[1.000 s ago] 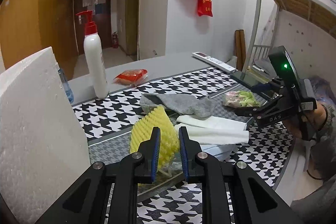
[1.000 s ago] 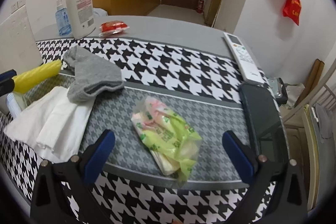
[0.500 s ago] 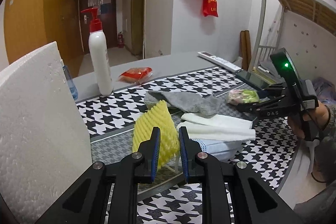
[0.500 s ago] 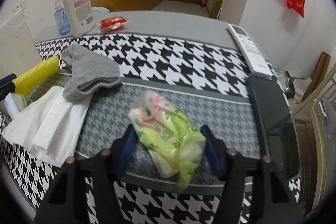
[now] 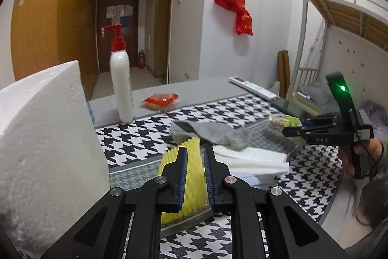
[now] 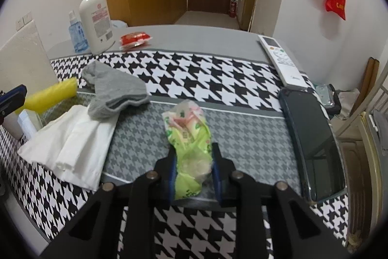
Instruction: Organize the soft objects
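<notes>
My left gripper [image 5: 195, 154] is shut on a yellow foam fruit net [image 5: 191, 176], held over the left end of the grey houndstooth tray [image 6: 242, 130]. The net also shows in the right wrist view [image 6: 48, 96]. My right gripper [image 6: 192, 154] is shut on a green and pink plastic tissue pack [image 6: 189, 137] that lies on the tray. In the left wrist view the pack [image 5: 283, 121] shows at my right gripper's tips. A grey sock [image 6: 114, 86] and folded white tissues [image 6: 72, 145] lie on the tray's left part.
A white foam block [image 5: 43, 149] stands close on the left. A lotion pump bottle [image 6: 97, 21], a blue bottle [image 6: 77, 35] and a red packet [image 6: 134, 38] stand at the table's back. A white remote [image 6: 281, 60] and a dark glass tray [image 6: 312, 145] lie at the right.
My right gripper went from wide open to shut on the tissue pack. My left gripper kept hold of the yellow net and lifted it slightly.
</notes>
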Tool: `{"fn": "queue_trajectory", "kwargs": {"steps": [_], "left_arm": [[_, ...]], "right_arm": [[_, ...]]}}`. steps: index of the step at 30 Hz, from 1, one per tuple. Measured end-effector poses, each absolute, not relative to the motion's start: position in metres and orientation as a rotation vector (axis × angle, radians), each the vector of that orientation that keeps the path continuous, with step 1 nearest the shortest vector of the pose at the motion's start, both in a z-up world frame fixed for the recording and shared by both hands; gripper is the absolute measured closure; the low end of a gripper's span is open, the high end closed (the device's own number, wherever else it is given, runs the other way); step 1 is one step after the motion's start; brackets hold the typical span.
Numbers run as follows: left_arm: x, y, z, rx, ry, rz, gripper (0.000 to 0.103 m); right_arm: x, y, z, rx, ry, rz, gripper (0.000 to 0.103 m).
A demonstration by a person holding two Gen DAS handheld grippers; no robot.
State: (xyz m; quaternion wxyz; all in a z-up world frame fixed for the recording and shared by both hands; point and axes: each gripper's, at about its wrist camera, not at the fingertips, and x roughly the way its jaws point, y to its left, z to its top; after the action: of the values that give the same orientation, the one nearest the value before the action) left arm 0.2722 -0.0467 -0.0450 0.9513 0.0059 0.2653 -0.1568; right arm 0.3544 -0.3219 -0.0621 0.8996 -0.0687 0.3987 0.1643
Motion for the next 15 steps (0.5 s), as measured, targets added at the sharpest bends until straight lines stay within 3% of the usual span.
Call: {"fn": "queue_trajectory", "kwargs": {"steps": [8, 10, 12, 13, 15], "left_arm": [[0.273, -0.050, -0.046, 0.036, 0.565, -0.319, 0.091], [0.271, -0.053, -0.045, 0.046, 0.565, -0.303, 0.079], [0.267, -0.055, -0.044, 0.066, 0.557, -0.294, 0.033], [0.264, -0.056, -0.043, 0.077, 0.544, -0.292, 0.028], [0.263, -0.061, -0.043, 0.114, 0.532, -0.256, 0.028]], "right_arm": [[0.329, -0.331, -0.048, -0.033, 0.755, 0.333, 0.075], [0.324, -0.329, -0.047, -0.035, 0.749, 0.333, 0.075], [0.320, -0.328, -0.048, -0.025, 0.750, 0.337, 0.075], [0.318, -0.330, -0.048, -0.021, 0.751, 0.341, 0.075], [0.315, -0.329, -0.049, -0.019, 0.750, 0.345, 0.075]]}}
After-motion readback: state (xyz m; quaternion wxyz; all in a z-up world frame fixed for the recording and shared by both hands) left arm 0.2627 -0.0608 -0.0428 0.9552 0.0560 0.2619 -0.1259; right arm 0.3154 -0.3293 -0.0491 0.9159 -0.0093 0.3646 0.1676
